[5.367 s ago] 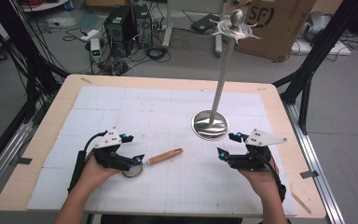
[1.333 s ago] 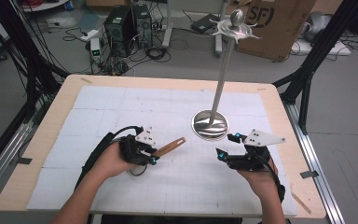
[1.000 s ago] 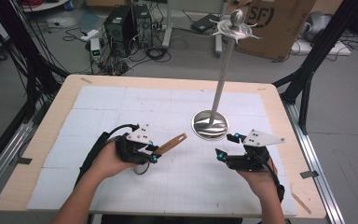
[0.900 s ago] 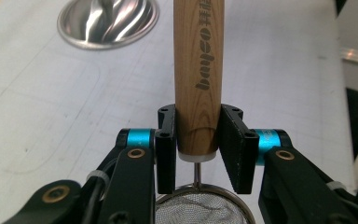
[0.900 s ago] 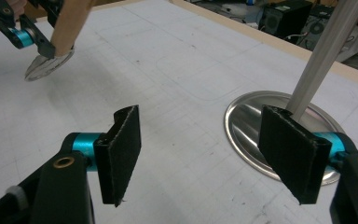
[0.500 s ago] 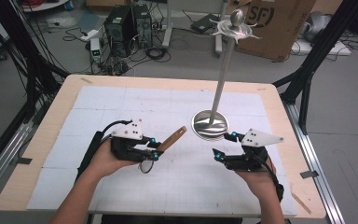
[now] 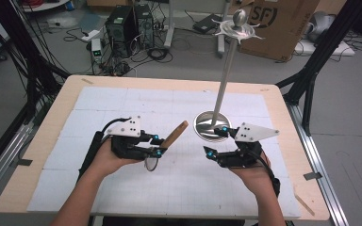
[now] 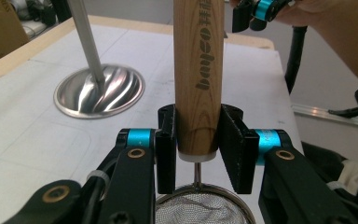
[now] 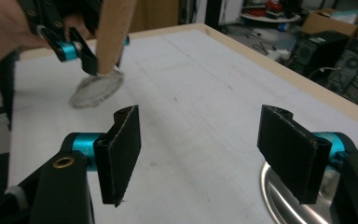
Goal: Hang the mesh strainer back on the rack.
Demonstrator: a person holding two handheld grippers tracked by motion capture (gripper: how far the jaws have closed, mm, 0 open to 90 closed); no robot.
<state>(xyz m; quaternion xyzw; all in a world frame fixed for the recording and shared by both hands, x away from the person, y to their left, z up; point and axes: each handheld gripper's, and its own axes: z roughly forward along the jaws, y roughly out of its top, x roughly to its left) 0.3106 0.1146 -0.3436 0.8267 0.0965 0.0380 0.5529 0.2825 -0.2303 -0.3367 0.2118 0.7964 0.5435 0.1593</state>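
Observation:
My left gripper [image 7: 156,145] is shut on a small strainer, its jaws pressed on the base of the wooden handle [image 7: 175,134]. The handle [image 8: 199,70] rises away from the jaws, and the wire mesh bowl [image 8: 198,210] hangs just beneath them. The strainer is held above the white mat, with its mesh [image 7: 152,163] near the hand. To its right my right gripper [image 7: 215,141] stands open with nothing between its pads [image 9: 121,149], beside the round base [image 7: 212,126] of a tall metal stand [image 7: 226,70].
The stand carries a hooked top piece [image 7: 238,29] high above the table's back half. White gridded mat [image 7: 136,108] covers the wooden table. The stand's base [image 9: 279,200] lies close under my right gripper's right jaw. Cables, computers and a cardboard box sit on the floor behind.
My left gripper has lifted the strainer off the mat and drawn back slightly left, the handle tipping upward. The right gripper has edged a little to the left and stays open.

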